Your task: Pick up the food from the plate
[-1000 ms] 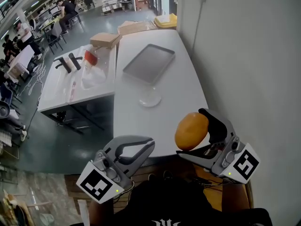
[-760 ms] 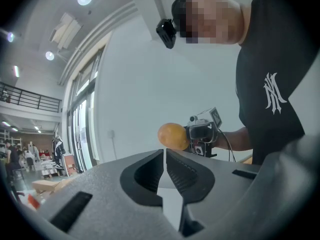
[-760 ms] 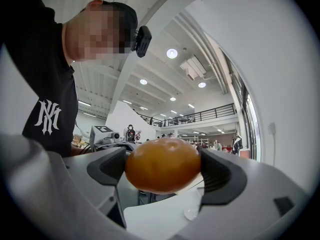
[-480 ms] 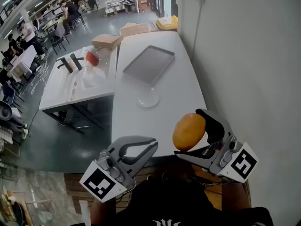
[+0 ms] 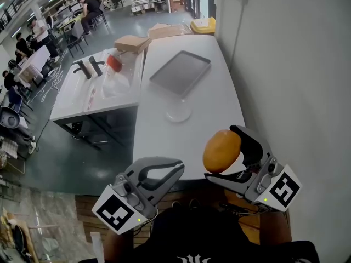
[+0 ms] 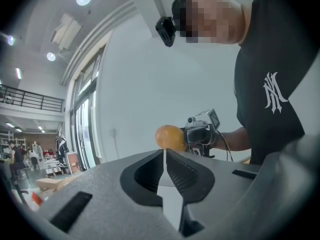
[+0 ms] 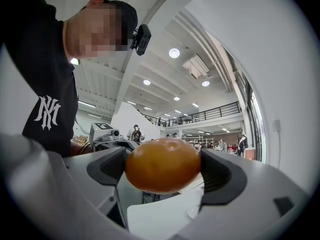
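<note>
My right gripper (image 5: 226, 159) is shut on a round orange food item (image 5: 222, 150), held up off the near edge of the white table (image 5: 208, 119); the same orange food (image 7: 163, 165) fills the space between the jaws in the right gripper view. My left gripper (image 5: 176, 167) is shut and holds nothing, low at the near left, off the table's front edge. In the left gripper view its jaws (image 6: 164, 154) meet, with the orange food (image 6: 169, 137) seen beyond them. A small clear plate (image 5: 178, 113) lies bare in the table's middle.
A grey metal tray (image 5: 180, 73) lies farther back on the table. A white wall (image 5: 285, 75) runs along the right side. A second table (image 5: 96, 92) at the left carries plastic bags, black handles and a cardboard box (image 5: 131, 43). People sit far back left.
The view has shifted slightly, so the tables sit a little to the right in frame. Both grippers hold nearly the same pose; the right one keeps the orange food.
</note>
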Demonstrator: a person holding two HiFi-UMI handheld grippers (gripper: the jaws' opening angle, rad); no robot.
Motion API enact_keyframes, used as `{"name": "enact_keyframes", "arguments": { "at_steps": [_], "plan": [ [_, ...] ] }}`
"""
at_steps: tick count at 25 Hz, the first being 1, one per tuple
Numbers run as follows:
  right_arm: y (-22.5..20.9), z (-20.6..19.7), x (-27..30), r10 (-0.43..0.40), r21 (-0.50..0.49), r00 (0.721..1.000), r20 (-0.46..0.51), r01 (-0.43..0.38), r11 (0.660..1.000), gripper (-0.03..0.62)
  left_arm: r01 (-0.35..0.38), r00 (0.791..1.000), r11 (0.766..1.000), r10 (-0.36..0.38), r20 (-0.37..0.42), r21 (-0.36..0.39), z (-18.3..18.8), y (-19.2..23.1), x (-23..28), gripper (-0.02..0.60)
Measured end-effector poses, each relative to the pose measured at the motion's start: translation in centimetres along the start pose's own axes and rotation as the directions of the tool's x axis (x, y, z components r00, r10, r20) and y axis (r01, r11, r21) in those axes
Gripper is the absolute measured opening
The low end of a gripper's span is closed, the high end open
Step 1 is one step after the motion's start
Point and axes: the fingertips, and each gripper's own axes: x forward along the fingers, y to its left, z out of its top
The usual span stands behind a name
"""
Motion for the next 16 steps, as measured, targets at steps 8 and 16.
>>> {"name": "enact_keyframes", "arguments": {
  "at_steps": [8,16],
  "plan": [
    [0.37,0.51,0.37,0.029,0.006,0.999,0.017,-0.029,1.0,0.431,-0.013,1.0,1.0,0.013,0.001,0.006,0.71,-0.15,-0.22,0.008],
    [0.2,0.13,0.5,0.047,0.028,0.999,0.021,-0.047,0.999,0.431,-0.017,1.0,1.0,0.017,0.005,0.004,1.08,-0.33,-0.1,0.008]
  ]
}}
